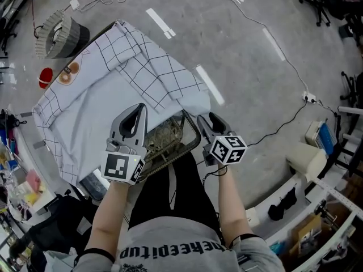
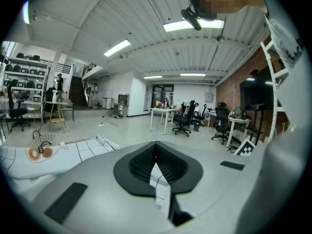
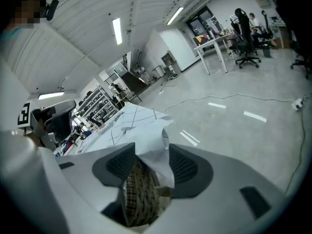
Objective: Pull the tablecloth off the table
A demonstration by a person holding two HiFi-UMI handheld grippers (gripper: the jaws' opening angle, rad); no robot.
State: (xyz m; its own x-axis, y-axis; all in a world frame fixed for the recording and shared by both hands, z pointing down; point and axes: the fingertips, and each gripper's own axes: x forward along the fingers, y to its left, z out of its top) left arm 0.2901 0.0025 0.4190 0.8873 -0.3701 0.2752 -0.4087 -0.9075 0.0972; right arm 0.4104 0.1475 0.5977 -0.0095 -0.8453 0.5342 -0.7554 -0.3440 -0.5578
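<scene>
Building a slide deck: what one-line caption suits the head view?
Left gripper shut on the near edge of the grid-print tablecloth, right gripper open with cloth between its jaws.

I count two hand-held grippers, the left hand-held gripper [image 1: 138, 111] and the right hand-held gripper [image 1: 205, 120]. Each one carries one marker cube, so there are two: the left cube [image 1: 122, 168] and the right cube [image 1: 228, 149]. There is one tablecloth [image 1: 113, 89] with a grid of dark lines, on one surface [image 1: 161, 140]. On the floor beyond the tablecloth there are four white stripes [image 1: 160, 22]. At the left of the tablecloth are one round grey object [image 1: 57, 34] and one red round thing [image 1: 45, 77]. Well to its right lies one white power strip [image 1: 309, 98].
</scene>
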